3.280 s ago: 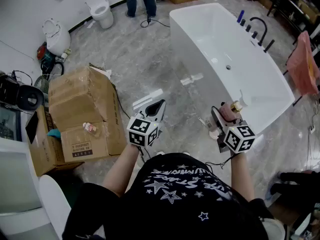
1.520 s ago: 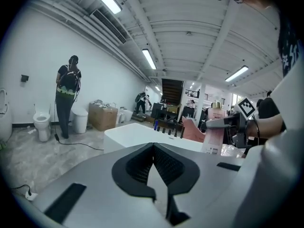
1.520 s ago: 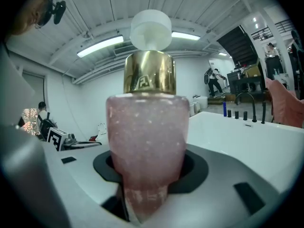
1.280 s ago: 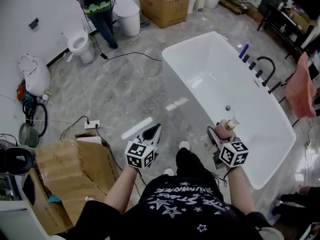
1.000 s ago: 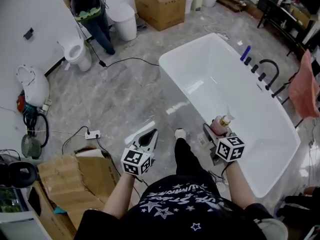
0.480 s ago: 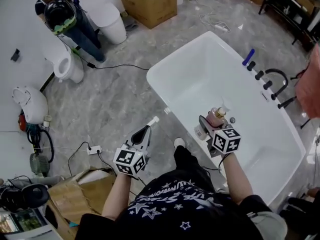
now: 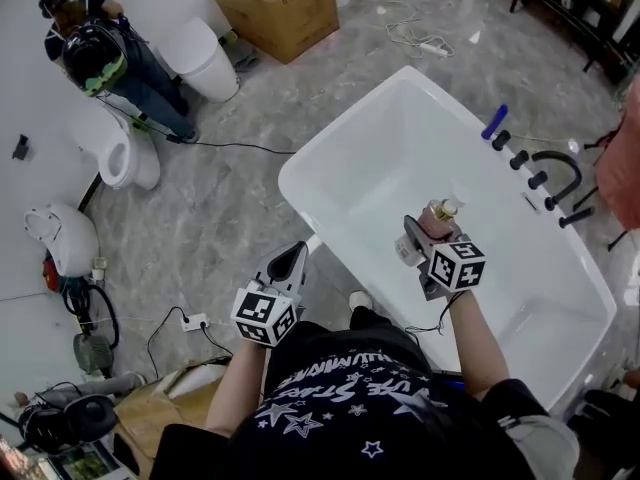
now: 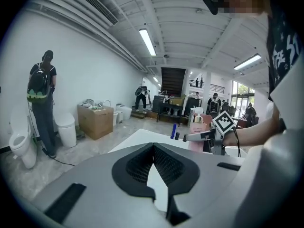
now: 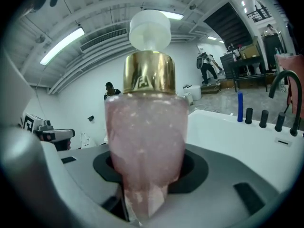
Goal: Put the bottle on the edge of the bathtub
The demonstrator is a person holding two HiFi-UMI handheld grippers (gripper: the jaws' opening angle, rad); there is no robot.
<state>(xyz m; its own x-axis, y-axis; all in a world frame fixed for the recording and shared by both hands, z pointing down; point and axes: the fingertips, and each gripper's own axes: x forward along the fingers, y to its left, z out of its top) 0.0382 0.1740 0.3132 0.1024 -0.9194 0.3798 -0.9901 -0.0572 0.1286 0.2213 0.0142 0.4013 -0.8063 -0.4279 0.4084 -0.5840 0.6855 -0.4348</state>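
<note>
A pink bottle [image 7: 436, 219] with a gold collar and white pump stands upright in my right gripper [image 7: 424, 232], whose jaws are shut on its lower body. In the right gripper view the bottle [image 9: 145, 137] fills the middle. The bottle hangs over the inside of the white bathtub [image 7: 332, 136], close to its near long rim. My left gripper [image 7: 295, 259] is shut and holds nothing. It hovers over the floor just outside the tub's near corner; in its own view the left gripper [image 8: 153, 147] points across the bathtub rim [image 8: 135, 137].
A black faucet [image 7: 558, 173], black knobs and a blue stick [image 7: 494, 121] line the tub's far rim. A person [image 7: 100, 56] stands by two toilets [image 7: 205, 56] at the far left. A cardboard box [image 7: 275, 6] and a power strip [image 7: 192, 321] lie on the grey floor.
I have stepped closer to the tub. The right gripper with the bottle went from beside the near rim to over the tub's inside. The left gripper stays shut and came up to the tub's corner.
</note>
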